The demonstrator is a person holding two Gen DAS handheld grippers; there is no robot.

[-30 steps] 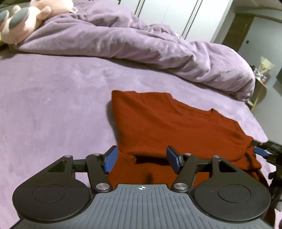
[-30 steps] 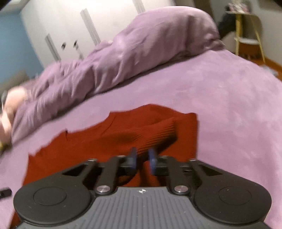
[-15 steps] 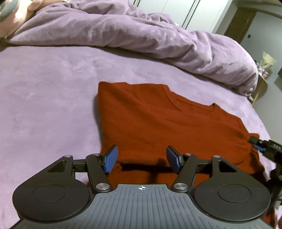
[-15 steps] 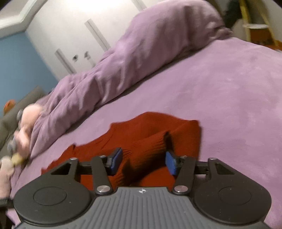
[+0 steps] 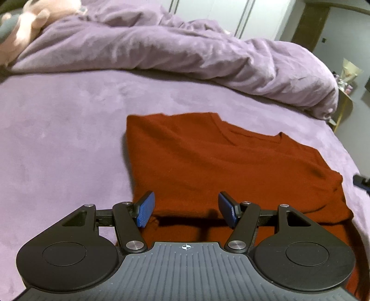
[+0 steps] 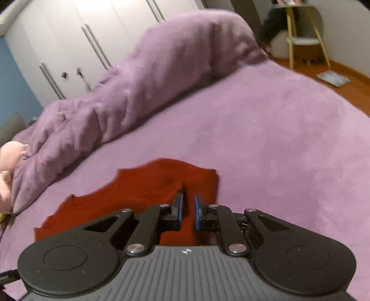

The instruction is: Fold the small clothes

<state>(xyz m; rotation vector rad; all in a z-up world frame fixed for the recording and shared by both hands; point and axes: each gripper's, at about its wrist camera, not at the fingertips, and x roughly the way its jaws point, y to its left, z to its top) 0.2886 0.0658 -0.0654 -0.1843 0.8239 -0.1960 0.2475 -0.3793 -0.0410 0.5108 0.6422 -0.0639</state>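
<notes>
While both grippers hang over the bed, the scene reads as follows.

Left gripper: the black two-finger left gripper with blue pads [image 5: 186, 209] stands spread wide above the near edge of the sweater; nothing is between its pads and whether they touch the cloth cannot be told.

Right gripper: the black two-finger right gripper with blue pads [image 6: 187, 211] has its jaws closing, now only a narrow gap apart, with a raised ridge of the sweater's cloth running into that gap; whether the pads already press it cannot be told. Its tip shows in the left wrist view at 3 o'clock.

Garment: the rust-red knitted sweater [image 5: 222, 162] lies flat on the bed, neckline at 12 o'clock, left side folded in to a straight edge at 9 o'clock, right side rumpled at 3 o'clock. From the right wrist view it [image 6: 129, 194] spreads toward 9 o'clock.

Surface: a lilac plush bed cover [image 5: 57, 139] carries the sweater.

Bedding: a crumpled lilac duvet [image 5: 185, 53] is heaped at 12 o'clock, well apart from the sweater.

Toy: a pink plush toy [image 5: 30, 20] rests on the duvet at 10 o'clock.

Room: white wardrobe doors with long handles [image 6: 69, 46] stand behind the bed; a yellow-legged stool [image 6: 303, 39] stands on the wooden floor at 1 o'clock.
</notes>
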